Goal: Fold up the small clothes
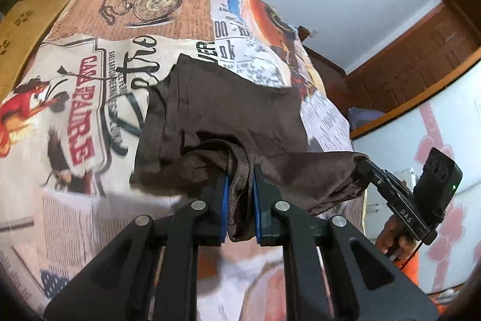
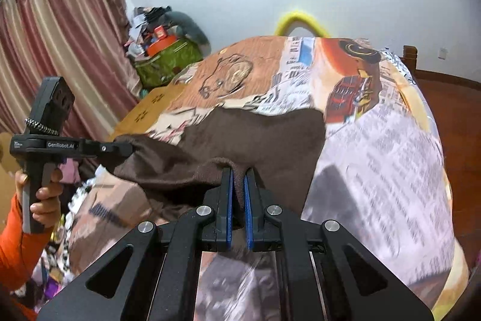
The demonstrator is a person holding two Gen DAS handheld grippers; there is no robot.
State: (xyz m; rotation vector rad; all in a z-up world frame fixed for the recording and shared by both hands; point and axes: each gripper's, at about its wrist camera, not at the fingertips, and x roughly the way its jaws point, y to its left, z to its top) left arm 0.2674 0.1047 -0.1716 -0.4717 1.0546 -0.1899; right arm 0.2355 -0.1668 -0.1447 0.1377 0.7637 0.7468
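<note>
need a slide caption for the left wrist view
Left gripper and right gripper both pinch a brown garment above the printed bedspread.

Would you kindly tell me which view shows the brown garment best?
The left wrist view: the brown garment shows sharp, with seams and folds, pinched by both the left gripper and right gripper. The right wrist view shows it blurrier, less spread.

Soft, even indoor light; motion blur smears the near foreground, with dark fisheye-bent corners.

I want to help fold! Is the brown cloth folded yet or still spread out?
Not neatly folded yet. The brown cloth is held up at its near edge by the left gripper and right gripper, bunched there, the rest draped on the bed.
</note>
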